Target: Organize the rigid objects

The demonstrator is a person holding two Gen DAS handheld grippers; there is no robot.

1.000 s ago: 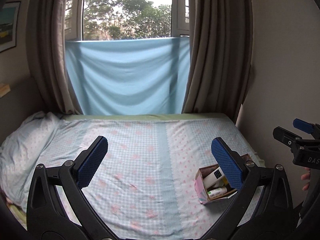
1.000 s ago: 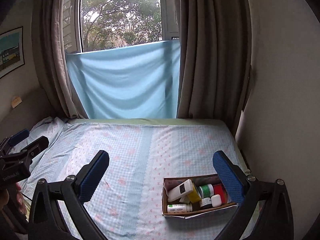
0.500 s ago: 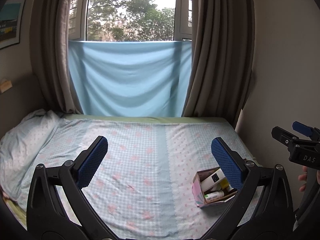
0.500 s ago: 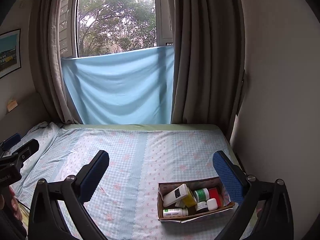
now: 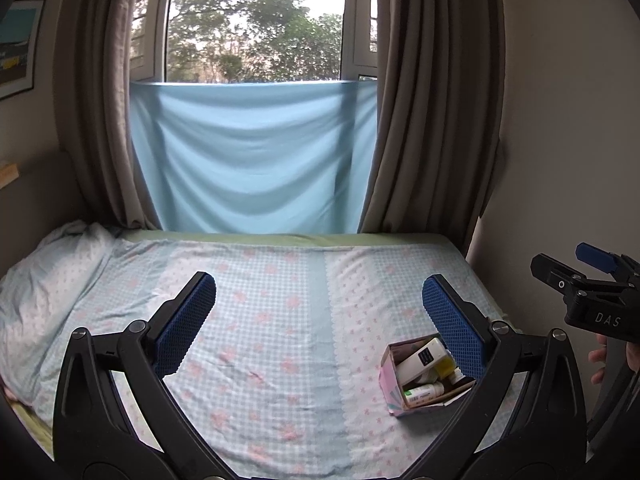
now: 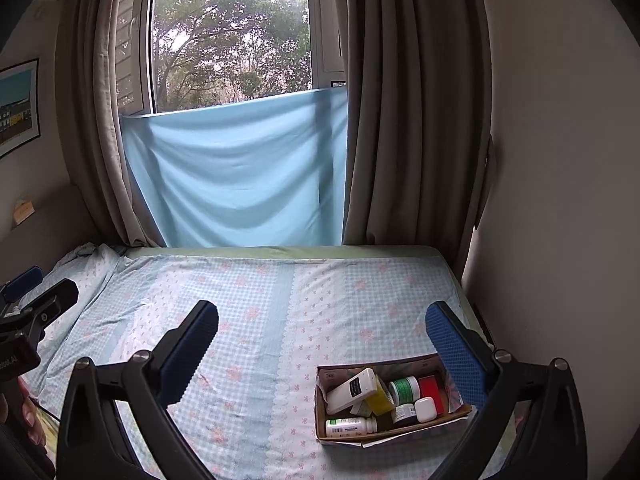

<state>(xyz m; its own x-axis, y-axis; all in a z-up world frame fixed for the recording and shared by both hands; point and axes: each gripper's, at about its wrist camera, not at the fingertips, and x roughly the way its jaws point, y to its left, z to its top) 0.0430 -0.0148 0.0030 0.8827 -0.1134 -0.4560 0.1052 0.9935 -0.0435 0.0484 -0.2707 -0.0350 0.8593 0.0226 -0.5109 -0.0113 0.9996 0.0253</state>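
Bed (image 6: 280, 320) fills the lower half of both views, covered in a pale blue checked sheet with pink flowers; a rumpled pillow (image 5: 44, 280) lies at its far left. Behind it, 2 brown curtains (image 6: 412, 120) frame a window (image 6: 232, 40) whose lower part is draped with a light blue cloth (image 5: 252, 156).

At the near right of the bed sits a small open cardboard box (image 6: 340, 436), close to the right-hand wall. Inside it lie a white bottle with a dark label (image 6: 352, 390), a yellow item (image 6: 380, 400), a green-labelled jar (image 6: 405, 388), a red object (image 6: 430, 388), a small white case (image 6: 425, 408) and a white bottle lying flat (image 6: 350, 426).

The left gripper (image 5: 318, 320) hangs above the bed, spread wide with nothing between its blue pads. The right gripper (image 6: 320, 344) is likewise wide and empty, its right finger overlapping the box's right end in view.
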